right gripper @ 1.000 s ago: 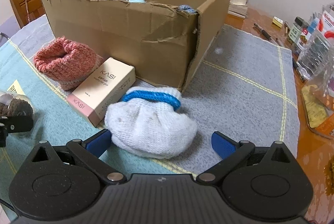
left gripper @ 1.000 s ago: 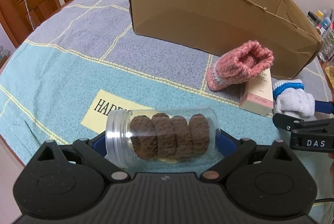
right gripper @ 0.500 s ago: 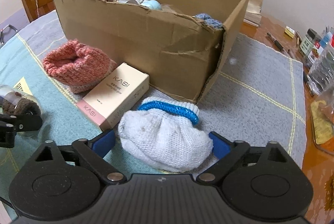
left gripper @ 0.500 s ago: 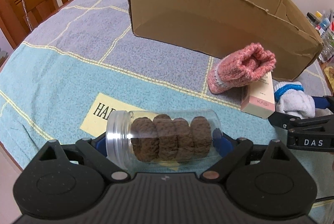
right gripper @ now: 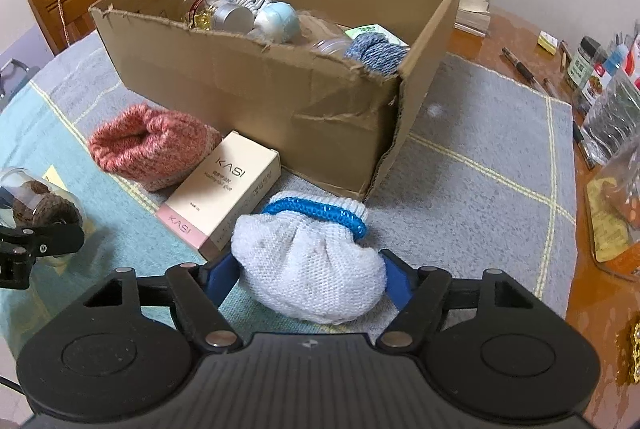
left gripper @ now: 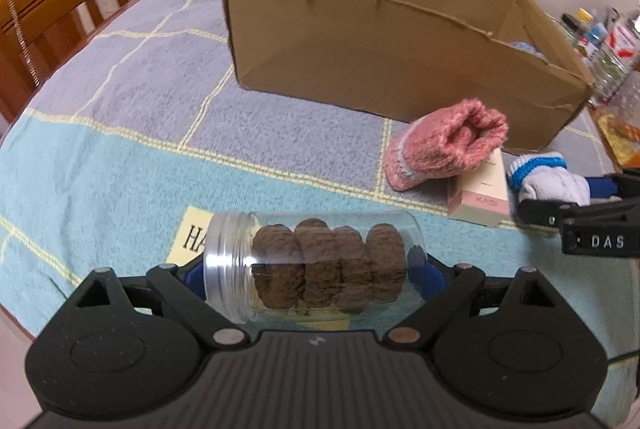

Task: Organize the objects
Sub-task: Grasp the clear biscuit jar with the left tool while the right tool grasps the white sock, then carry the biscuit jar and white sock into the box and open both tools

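Observation:
My left gripper (left gripper: 310, 271) is shut on a clear jar of brown cookies (left gripper: 312, 265), held sideways above the towel. My right gripper (right gripper: 306, 275) is shut on a white sock with a blue band (right gripper: 310, 257), lifted a little off the towel. A pink knit sock (right gripper: 150, 145) and a KASI box (right gripper: 222, 195) lie in front of the open cardboard box (right gripper: 260, 97), which holds several items. The right gripper also shows at the right edge of the left wrist view (left gripper: 560, 197).
A blue and grey towel (left gripper: 120, 117) covers the table. Wooden chairs (left gripper: 56, 9) stand at the left and behind the box. Bottles, pens and bags (right gripper: 600, 85) crowd the table's right side.
Both grippers have risen, so the box's inside now shows. The right gripper's jaws have closed onto the white sock. The left gripper still holds the jar.

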Motion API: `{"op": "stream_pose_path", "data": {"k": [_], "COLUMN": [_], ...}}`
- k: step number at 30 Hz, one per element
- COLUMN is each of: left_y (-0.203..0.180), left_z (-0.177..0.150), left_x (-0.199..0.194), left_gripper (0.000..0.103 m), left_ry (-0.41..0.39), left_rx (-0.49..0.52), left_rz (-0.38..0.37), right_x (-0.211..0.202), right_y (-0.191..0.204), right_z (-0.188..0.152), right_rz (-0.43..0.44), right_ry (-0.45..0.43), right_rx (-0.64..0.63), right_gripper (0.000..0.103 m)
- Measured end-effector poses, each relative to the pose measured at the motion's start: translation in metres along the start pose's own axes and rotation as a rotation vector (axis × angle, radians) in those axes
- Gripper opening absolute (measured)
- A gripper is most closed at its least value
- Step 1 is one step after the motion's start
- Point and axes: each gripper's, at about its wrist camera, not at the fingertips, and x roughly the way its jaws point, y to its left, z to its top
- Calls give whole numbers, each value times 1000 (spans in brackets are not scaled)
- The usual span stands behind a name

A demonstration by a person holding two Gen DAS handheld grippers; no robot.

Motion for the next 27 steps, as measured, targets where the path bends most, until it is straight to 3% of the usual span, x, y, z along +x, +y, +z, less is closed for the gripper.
{"op": "stream_pose_path", "data": {"k": [13,27], "left_y": [1,-7], "left_z": [48,129], "left_x": [-43,-64], "left_gripper": [94,94], "left_ry": [-25,-131], "left_rx": [194,330], "left_rz": [-110,-208], "right_x": [-53,-99], "right_y": [-3,4], "right_z": [21,66], "right_rz": [12,-33], "right_ry": [-17,-157], "right_rx": [23,29], "right_gripper": [78,78]}}
